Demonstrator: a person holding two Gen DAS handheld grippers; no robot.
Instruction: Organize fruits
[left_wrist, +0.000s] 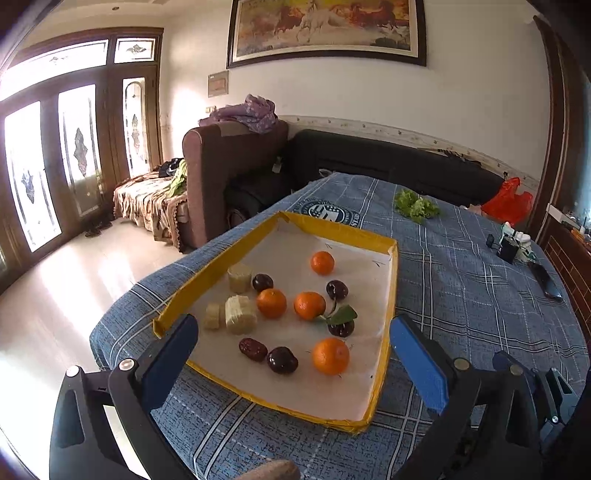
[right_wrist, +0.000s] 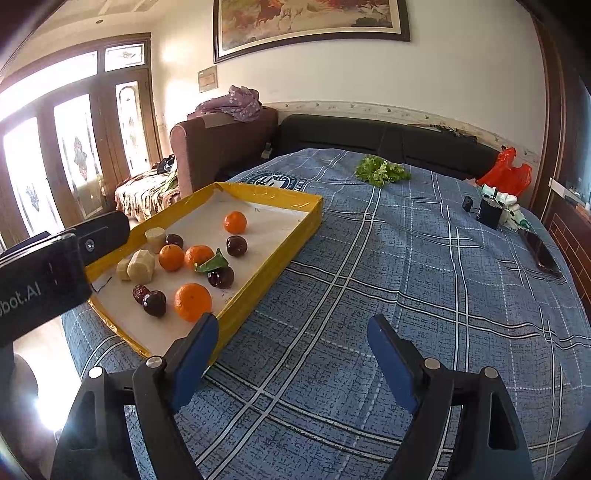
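Hand-held gripper (left_wrist: 291, 332); four oranges (left_wrist: 330, 355)

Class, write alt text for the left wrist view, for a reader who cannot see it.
The open left gripper hovers over a yellow-rimmed tray on a blue plaid tablecloth, nothing between its blue pads. The tray holds four oranges, dark cherries, a date and pale cut chunks.

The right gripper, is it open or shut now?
Open. The right gripper has its two blue pads wide apart above the blue checked cloth, with nothing between them.
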